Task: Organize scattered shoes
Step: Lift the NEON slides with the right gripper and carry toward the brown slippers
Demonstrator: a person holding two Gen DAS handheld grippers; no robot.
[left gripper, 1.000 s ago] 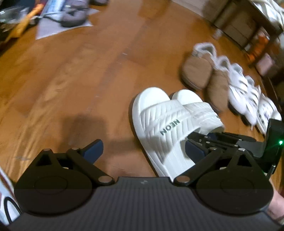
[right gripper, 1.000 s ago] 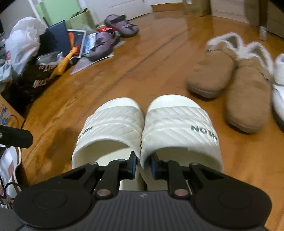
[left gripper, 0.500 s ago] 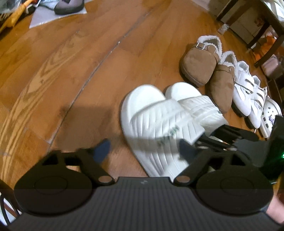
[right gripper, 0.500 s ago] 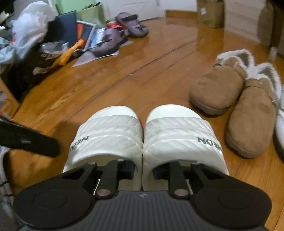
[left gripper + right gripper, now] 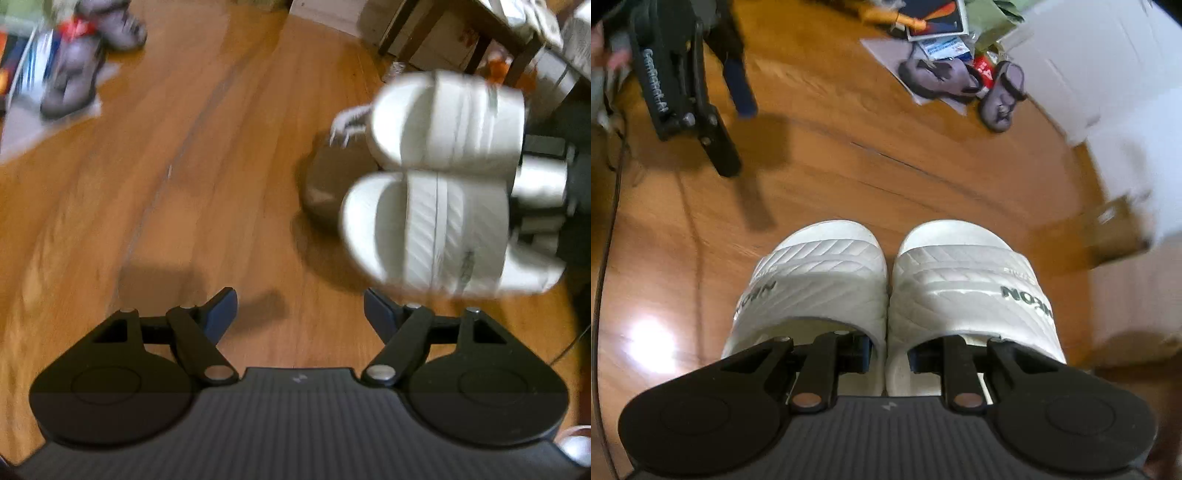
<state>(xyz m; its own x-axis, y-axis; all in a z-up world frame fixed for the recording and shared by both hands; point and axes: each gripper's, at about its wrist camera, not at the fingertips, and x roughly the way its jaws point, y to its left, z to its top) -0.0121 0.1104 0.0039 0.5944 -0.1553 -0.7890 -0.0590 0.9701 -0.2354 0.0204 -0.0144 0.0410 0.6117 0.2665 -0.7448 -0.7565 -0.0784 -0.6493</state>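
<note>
Gripping, right tool [image 5: 886,356]: fingers nearly closed, pinching the touching inner edges of the white slides [image 5: 886,291] together; nearest in the right wrist view.
Slides, position: side by side, toes pointing away, apparently lifted off the wooden floor [image 5: 849,177]; in the left wrist view the pair [image 5: 439,177] hangs blurred at right, above a brown slipper [image 5: 325,184].
Left tool [image 5: 300,306]: jaws opening, nothing between them, only bare floor beneath; seen in the right wrist view [image 5: 713,107] at upper left, well apart from the slides.
Far field: two grey sandals [image 5: 964,83] lie on paper and clutter near the wall, not lined up.
Progress: one pair is gathered and in transit, judged about midway; placing it, then fetching the grey sandals, appears to remain.
</note>
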